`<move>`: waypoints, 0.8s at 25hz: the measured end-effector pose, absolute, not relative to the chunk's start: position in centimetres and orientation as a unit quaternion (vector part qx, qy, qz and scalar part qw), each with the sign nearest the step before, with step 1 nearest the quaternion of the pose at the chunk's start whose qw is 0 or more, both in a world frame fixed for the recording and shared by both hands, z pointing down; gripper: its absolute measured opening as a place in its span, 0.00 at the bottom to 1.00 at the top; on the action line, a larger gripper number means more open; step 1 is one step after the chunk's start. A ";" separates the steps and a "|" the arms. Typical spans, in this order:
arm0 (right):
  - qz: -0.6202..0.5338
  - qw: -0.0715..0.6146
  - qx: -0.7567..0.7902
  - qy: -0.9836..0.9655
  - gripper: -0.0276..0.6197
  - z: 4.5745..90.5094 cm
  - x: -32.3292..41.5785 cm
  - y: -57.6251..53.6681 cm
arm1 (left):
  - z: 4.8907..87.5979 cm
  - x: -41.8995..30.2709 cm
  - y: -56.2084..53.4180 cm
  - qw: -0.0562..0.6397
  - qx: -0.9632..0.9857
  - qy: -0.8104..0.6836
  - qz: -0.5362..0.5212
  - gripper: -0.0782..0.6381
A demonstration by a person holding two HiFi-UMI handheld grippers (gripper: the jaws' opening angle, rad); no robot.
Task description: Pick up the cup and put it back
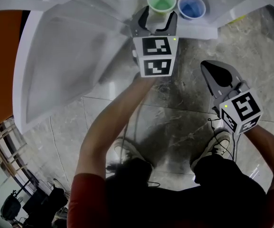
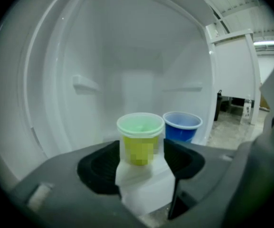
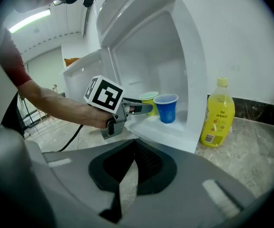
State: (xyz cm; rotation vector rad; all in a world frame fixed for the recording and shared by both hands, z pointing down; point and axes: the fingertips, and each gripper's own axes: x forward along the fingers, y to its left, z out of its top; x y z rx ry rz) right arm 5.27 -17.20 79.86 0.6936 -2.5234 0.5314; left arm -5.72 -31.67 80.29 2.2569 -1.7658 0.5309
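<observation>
Head view: the left gripper (image 1: 159,14) reaches toward 12 o'clock, to the front ledge (image 1: 198,31) of an open white cabinet (image 1: 65,65). Its jaws stand wide apart, one on either side of the green cup (image 1: 162,1). The marker cube (image 1: 155,56) sits behind the jaws, at 6 o'clock from the cup.

Left gripper view: the left gripper (image 2: 140,148) flanks the green cup (image 2: 140,132), which stands upright on the ledge (image 2: 141,189) between the two pads. The pads are close to the cup wall at 9 and 3 o'clock but do not press on it. The cup's weight rests on the ledge. A blue cup (image 2: 182,125) stands upright just beside it at 2 o'clock, outside the jaws.

Head view: the blue cup (image 1: 191,6) is at 3 o'clock from the green one, and the two are near each other. The right gripper (image 1: 207,66) hangs at 4 o'clock from the left, well apart from both cups, over the stone floor (image 1: 174,113).

Right gripper view: the right gripper (image 3: 136,145) has its jaws drawn together with nothing between them. Ahead at 12 o'clock are the green cup (image 3: 148,99), the blue cup (image 3: 166,108) and the ledge (image 3: 165,129). A yellow bottle (image 3: 216,113) stands upright at 3 o'clock, outside the cabinet.
</observation>
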 end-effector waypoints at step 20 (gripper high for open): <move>0.203 0.243 0.255 -0.914 0.04 81.0 6.6 -16.9 | 80.5 -5.6 -33.9 0.099 0.763 -0.618 0.164 0.49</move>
